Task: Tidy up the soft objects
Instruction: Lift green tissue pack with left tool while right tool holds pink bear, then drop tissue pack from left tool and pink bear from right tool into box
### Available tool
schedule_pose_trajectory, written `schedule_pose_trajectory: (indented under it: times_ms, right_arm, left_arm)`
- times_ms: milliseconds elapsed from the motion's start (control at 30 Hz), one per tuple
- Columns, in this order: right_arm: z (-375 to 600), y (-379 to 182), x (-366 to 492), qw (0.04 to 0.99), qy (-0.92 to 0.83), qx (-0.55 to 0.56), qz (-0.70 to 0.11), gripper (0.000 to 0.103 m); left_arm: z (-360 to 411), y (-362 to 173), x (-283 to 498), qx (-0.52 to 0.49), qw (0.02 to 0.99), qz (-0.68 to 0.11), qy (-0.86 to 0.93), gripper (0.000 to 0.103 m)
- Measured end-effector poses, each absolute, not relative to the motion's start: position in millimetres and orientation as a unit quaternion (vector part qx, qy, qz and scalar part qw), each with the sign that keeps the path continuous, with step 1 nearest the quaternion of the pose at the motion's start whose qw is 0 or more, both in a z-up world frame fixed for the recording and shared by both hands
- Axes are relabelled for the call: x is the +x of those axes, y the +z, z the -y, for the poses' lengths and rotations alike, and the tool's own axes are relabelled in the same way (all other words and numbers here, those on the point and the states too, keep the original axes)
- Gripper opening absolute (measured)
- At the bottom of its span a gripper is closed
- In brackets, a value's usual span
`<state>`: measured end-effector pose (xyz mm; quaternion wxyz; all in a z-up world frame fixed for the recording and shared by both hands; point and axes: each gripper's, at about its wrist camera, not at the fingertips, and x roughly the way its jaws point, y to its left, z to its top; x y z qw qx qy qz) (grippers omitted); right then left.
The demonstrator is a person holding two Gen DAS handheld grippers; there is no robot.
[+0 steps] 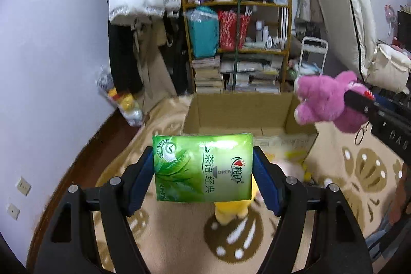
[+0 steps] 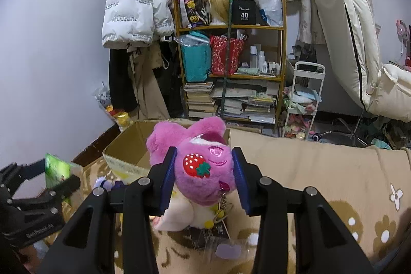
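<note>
My left gripper is shut on a green tissue pack, lifted off the patterned blanket with both blue pads pressed on its sides. Beyond it stands an open cardboard box. My right gripper is shut on a pink plush toy with a strawberry patch, held in the air near the cardboard box. In the left wrist view the pink plush toy hangs at the box's right side. The green tissue pack shows at the far left of the right wrist view.
A yellow plush and other soft toys lie on the blanket before the box. A crowded shelf, a hanging white jacket, a small white cart and a cream chair stand behind.
</note>
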<state>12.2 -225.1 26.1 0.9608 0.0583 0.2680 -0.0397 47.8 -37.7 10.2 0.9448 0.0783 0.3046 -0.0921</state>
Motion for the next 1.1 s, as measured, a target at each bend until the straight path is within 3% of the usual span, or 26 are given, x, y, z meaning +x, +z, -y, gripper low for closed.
schedule_pose_trajectory:
  times_ms: [500, 1100]
  right_arm:
    - [238, 44, 46, 0.967, -0.051, 0.057, -0.242, 0.045]
    - [223, -25, 84, 0.956, -0.011, 0.048, -0.288, 0.046]
  left_arm:
    - [50, 23, 101, 0.111, 0.949, -0.277, -0.103, 0.073]
    - [77, -31, 151, 0.143, 0.927, -0.318, -0.139, 0.073]
